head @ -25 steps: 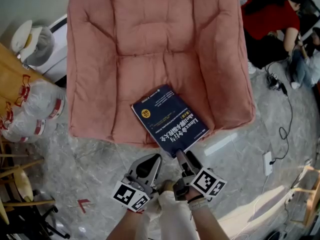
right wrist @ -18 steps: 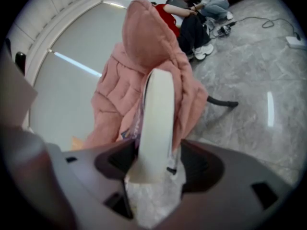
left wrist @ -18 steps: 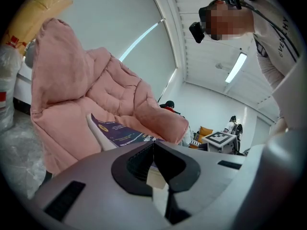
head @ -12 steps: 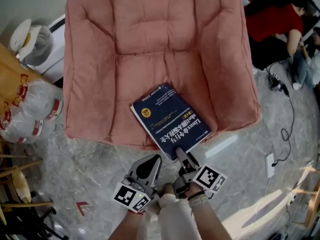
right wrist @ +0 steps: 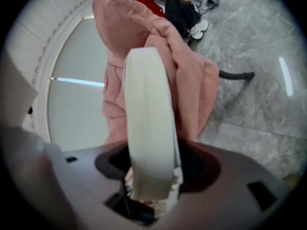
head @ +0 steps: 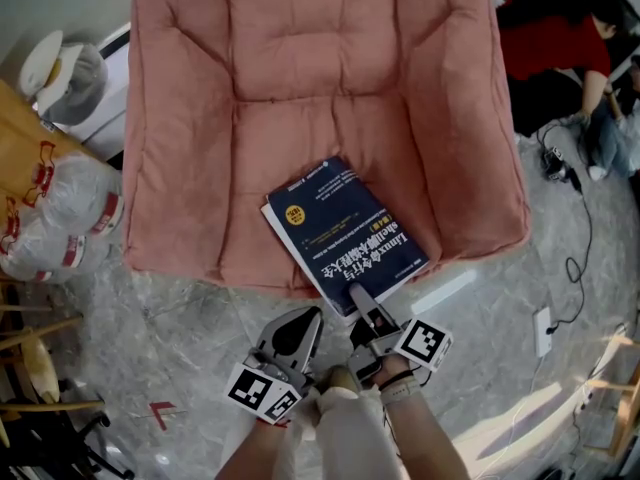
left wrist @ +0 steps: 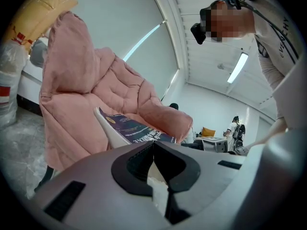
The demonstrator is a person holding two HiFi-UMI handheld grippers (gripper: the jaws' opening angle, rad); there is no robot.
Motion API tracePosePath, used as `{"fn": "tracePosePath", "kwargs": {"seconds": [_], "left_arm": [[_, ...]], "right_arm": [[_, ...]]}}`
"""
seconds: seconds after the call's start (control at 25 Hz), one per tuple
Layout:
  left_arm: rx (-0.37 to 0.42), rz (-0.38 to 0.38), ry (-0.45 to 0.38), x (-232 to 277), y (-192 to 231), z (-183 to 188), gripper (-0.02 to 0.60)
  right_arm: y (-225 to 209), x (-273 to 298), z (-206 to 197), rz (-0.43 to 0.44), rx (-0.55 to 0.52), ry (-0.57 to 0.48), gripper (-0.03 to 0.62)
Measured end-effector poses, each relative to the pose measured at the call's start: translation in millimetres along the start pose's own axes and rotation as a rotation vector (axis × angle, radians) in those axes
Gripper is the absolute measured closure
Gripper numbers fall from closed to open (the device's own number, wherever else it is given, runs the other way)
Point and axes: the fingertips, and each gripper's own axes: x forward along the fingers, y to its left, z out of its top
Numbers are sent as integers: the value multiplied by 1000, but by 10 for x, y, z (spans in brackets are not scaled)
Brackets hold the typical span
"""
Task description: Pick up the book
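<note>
Head view: our right tongs (head: 357,302) have the book (head: 345,230) clamped by its near edge, long axis running upper-left, left tongs (head: 292,336) closed empty.

A pink padded armchair (head: 330,88) stands on the grey marble floor (head: 180,338); a dark-blue book (head: 345,233) lies across its seat's front edge.
</note>
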Motion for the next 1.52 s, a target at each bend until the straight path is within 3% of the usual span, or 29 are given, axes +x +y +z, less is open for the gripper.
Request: {"fn": "tracePosePath", "kwargs": {"seconds": [0.16, 0.36, 0.68, 1.08, 1.52], "left_arm": [[-1, -8, -1, 10, -4, -24, 571], [-7, -10, 4, 3, 8, -50, 571], [-17, -5, 5, -38, -15, 29, 571], [-34, 19, 2, -118, -63, 377, 571], [-31, 26, 0, -132, -123, 692, 571]], "right_arm": [[25, 62, -12, 88, 15, 32, 315], [192, 67, -5, 141, -34, 39, 402], [355, -22, 2, 140, 82, -1, 411], [547, -129, 5, 90, 170, -6, 414], [812, -249, 7, 127, 112, -1, 414]]}}
